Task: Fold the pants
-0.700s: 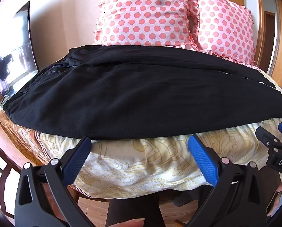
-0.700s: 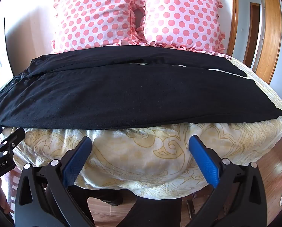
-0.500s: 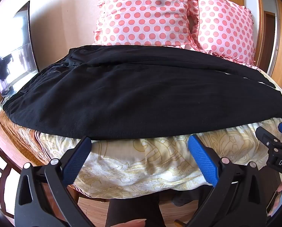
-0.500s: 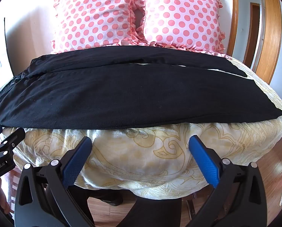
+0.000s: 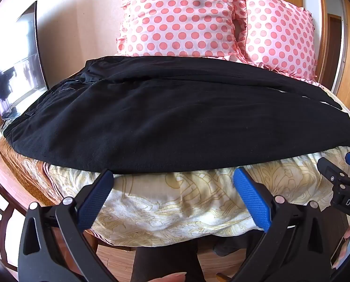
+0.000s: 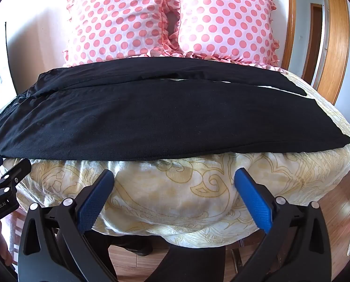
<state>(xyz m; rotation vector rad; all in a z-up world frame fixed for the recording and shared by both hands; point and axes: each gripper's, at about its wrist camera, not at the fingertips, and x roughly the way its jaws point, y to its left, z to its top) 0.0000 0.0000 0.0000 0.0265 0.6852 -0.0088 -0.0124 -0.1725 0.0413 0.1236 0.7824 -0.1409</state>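
- Left gripper [image 5: 173, 176] hovers with its blue-padded fingers spread wide, nothing between them, tips level with the near hem of the black pants [image 5: 175, 122].
- Right gripper [image 6: 175, 176] is in the same pose: jaws wide apart, empty, pointing at the bed's front edge just below the fabric.
- Each gripper peeks into the other's view, the right one at the far right edge of the left camera, the left one at the far left edge of the right camera.
- The pants lie spread flat across the bed, waistband toward the left, both legs running out to the right, a thin gap of bedding between the legs.
- Beneath them, a cream bedspread [image 6: 175, 195] with a golden scroll pattern drapes over the front edge.
- Behind, two pink polka-dot pillows [image 6: 118, 21] stand upright side by side against the wall.
- Off to the left, a television [image 5: 17, 70] catches reflections.
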